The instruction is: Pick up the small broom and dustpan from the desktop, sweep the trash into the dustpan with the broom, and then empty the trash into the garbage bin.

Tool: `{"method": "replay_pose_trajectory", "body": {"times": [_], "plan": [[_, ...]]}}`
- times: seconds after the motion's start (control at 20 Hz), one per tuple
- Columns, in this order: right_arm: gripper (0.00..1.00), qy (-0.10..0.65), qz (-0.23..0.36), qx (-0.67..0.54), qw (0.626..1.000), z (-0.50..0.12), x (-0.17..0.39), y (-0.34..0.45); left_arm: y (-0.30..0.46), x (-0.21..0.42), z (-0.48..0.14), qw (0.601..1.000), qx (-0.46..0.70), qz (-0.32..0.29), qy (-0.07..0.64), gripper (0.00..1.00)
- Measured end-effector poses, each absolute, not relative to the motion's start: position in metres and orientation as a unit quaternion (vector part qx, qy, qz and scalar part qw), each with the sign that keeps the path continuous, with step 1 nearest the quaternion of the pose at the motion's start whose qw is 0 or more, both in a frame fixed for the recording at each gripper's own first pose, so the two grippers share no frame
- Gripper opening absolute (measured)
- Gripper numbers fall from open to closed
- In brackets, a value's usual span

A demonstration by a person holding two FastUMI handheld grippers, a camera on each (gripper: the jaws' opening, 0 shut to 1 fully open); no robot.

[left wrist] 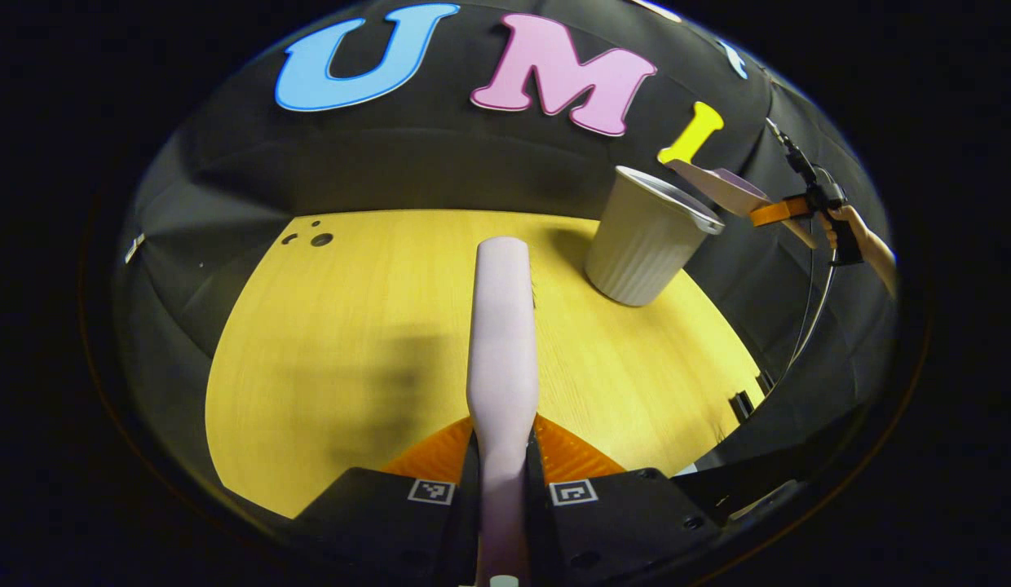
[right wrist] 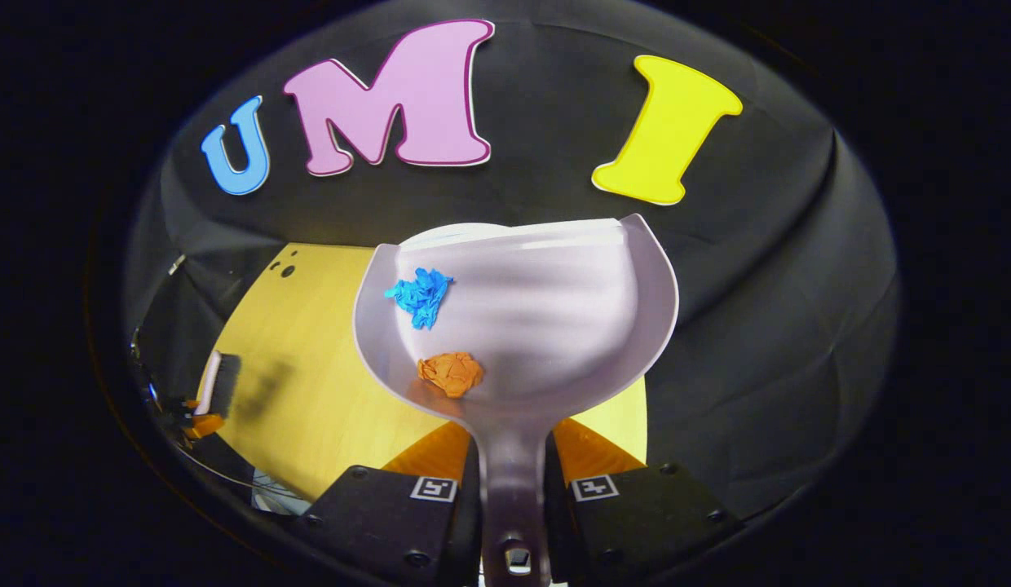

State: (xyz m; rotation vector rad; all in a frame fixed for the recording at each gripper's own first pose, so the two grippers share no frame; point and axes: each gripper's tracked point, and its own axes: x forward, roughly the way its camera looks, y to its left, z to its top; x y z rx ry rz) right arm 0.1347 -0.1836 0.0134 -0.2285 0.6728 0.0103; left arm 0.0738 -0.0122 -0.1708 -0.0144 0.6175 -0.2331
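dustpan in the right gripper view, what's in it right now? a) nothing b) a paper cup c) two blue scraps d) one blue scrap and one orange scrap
d: the dustpan, held by its handle between the right gripper's fingers, carries a crumpled blue scrap and a crumpled orange scrap.

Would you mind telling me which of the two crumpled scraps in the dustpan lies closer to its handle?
The orange scrap: it sits low in the dustpan, just above the handle, while the blue scrap lies higher, nearer the front lip.
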Motion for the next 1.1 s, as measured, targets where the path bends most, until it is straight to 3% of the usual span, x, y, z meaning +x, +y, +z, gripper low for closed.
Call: {"method": "replay_pose_trajectory", "body": {"times": [0.3,0.35,0.5,0.8,0.85,1.0,1.1], "plan": [[0.36,0.309,-0.030,-0.227,0.923,0.008,0.167,-0.197,0.004,0.079,-0.170,0.946,-0.036,-0.089,0.308,0.28],[0.36,0.306,-0.034,-0.241,0.920,0.009,0.171,-0.198,0.007,0.079,-0.171,0.946,-0.035,-0.087,0.309,0.31],[0.36,0.281,-0.050,-0.320,0.904,0.012,0.182,-0.203,0.008,0.081,-0.172,0.945,-0.034,-0.088,0.314,0.28],[0.36,0.236,-0.071,-0.496,0.833,0.021,0.196,-0.209,0.002,0.084,-0.173,0.944,-0.032,-0.100,0.314,0.31],[0.36,0.229,-0.068,-0.524,0.817,0.020,0.195,-0.207,0.003,0.085,-0.175,0.943,-0.034,-0.102,0.315,0.28],[0.36,0.211,-0.070,-0.585,0.780,0.029,0.197,-0.208,0.002,0.083,-0.179,0.942,-0.034,-0.104,0.319,0.31],[0.35,0.202,-0.073,-0.615,0.759,0.038,0.187,-0.213,-0.001,0.081,-0.182,0.939,-0.042,-0.112,0.322,0.28]]}}
